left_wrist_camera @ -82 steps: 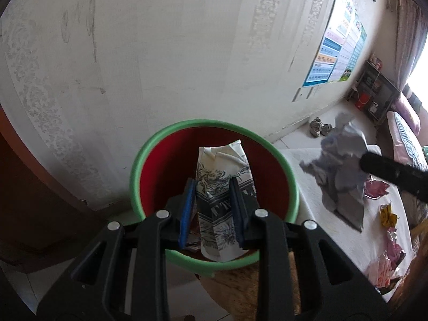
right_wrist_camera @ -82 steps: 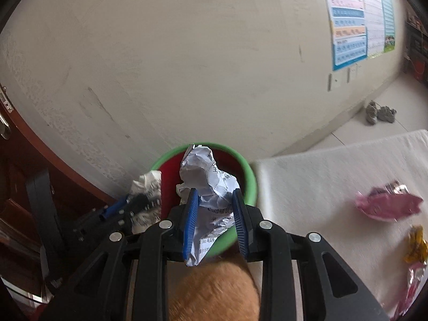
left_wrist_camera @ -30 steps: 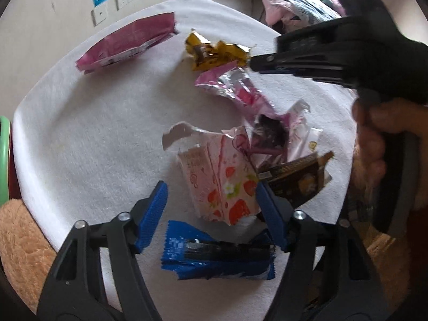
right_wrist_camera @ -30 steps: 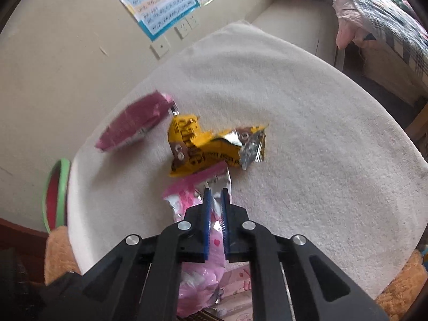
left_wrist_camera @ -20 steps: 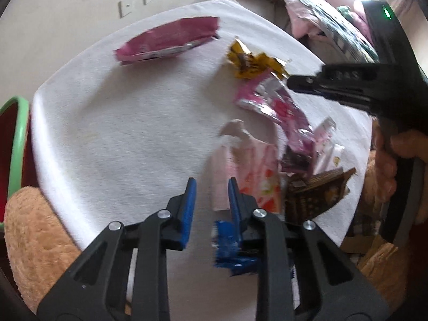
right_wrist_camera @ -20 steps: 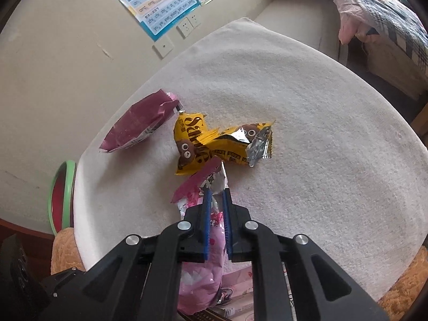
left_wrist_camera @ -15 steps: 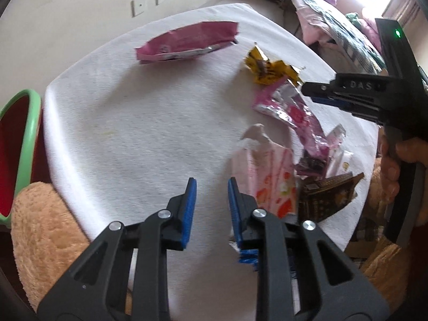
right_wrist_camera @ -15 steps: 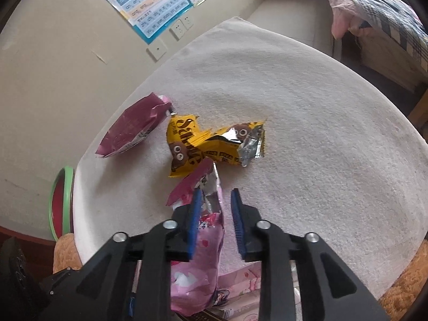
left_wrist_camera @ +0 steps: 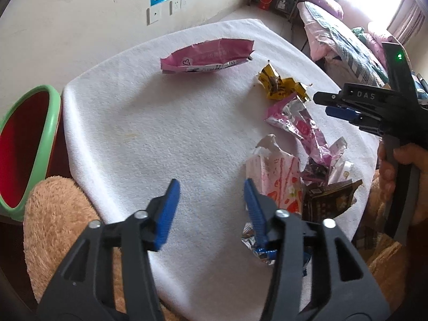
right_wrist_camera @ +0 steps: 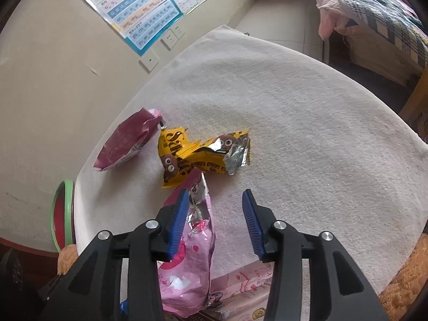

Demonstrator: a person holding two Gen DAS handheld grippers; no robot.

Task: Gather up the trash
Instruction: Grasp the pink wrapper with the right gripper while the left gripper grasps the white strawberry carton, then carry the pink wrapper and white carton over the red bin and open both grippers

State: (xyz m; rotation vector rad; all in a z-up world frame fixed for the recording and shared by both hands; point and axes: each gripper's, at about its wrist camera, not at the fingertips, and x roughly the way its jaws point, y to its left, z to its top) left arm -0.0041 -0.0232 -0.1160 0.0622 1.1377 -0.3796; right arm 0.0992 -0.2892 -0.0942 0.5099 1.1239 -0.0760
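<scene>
White fuzzy cloth (left_wrist_camera: 165, 139) is covering the table, and snack wrappers are lying all over it. A green bin (left_wrist_camera: 40, 133) with a red inside is waiting past the table's edge.

The left gripper (left_wrist_camera: 211, 200) is pointing steeply down. Its jaws are opening, with only bare cloth between them. A blue wrapper (left_wrist_camera: 263, 252) is peeking out under its right finger, beside a pink strawberry packet (left_wrist_camera: 278, 179).

The right gripper (right_wrist_camera: 214, 219) is also tilting steeply down with its jaws opening. A shiny pink wrapper (right_wrist_camera: 192, 243) is lying partly between them, right by the left finger, and no pad is squeezing it. A yellow wrapper (right_wrist_camera: 195, 155) and a dark pink bag (right_wrist_camera: 128, 141) are lying farther off.

These wrappers look light, thin and crinkly, and probably slippery. Pinching a crumpled, puffed-up fold looks easier than a flat edge.
</scene>
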